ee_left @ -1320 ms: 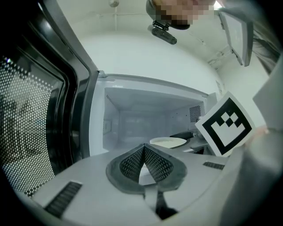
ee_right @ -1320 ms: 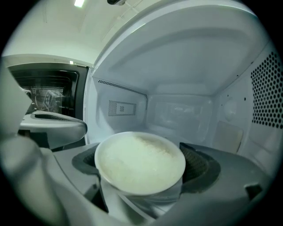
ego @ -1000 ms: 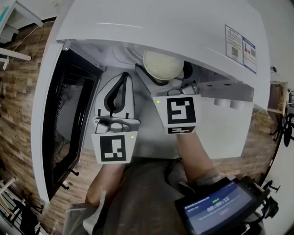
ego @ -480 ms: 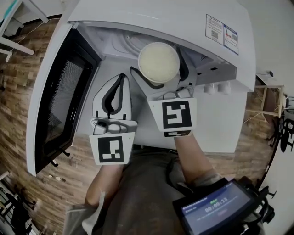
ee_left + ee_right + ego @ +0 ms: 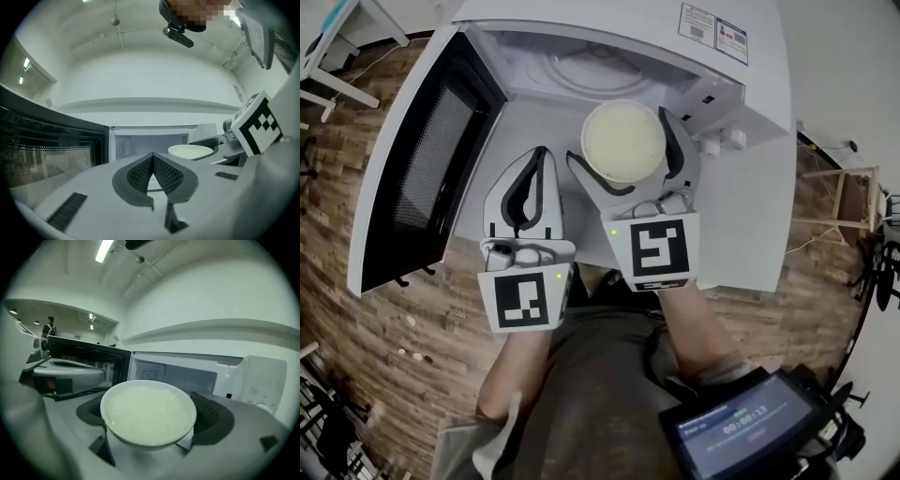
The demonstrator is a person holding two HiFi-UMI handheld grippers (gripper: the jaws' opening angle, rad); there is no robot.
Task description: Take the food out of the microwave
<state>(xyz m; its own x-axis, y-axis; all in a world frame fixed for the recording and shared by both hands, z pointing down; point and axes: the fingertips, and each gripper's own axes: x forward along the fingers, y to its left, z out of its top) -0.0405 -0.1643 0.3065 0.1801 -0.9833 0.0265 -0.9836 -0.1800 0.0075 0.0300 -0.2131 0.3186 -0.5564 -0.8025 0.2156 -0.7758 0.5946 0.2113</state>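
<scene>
Drawn back from the cavity over the last second, the bowl (image 5: 623,141) now hangs at the mouth of the microwave (image 5: 748,89), where a moment earlier it sat half hidden under the oven's top. The right gripper (image 5: 620,148) pinches the bowl by its sides, one jaw on each flank, and carries it level. Pale food fills it close to the rim.

In the right gripper view the bowl (image 5: 148,414) sits squarely between the dark pads (image 5: 208,414), and the lit cavity (image 5: 176,373) stands empty behind it. The door (image 5: 420,164) is swung wide to the left. The left gripper (image 5: 539,161) hovers just beside the bowl with its jaws pressed together on nothing. Its own view shows the two ribbed pads (image 5: 140,174) meeting at the tips, with the bowl (image 5: 191,151) off to its right.

By these pictures the main part of the job looks done, or very nearly so. The food appears clear of the turntable (image 5: 595,64) and out past the front edge of the oven, though the steep angle leaves the exact margin hard to judge. What remains, it seems, is to bring the bowl fully away and set it down somewhere steady. No landing spot shows in any view. Closing the door may follow. The grip must stay level, since the food rides high in the bowl.
</scene>
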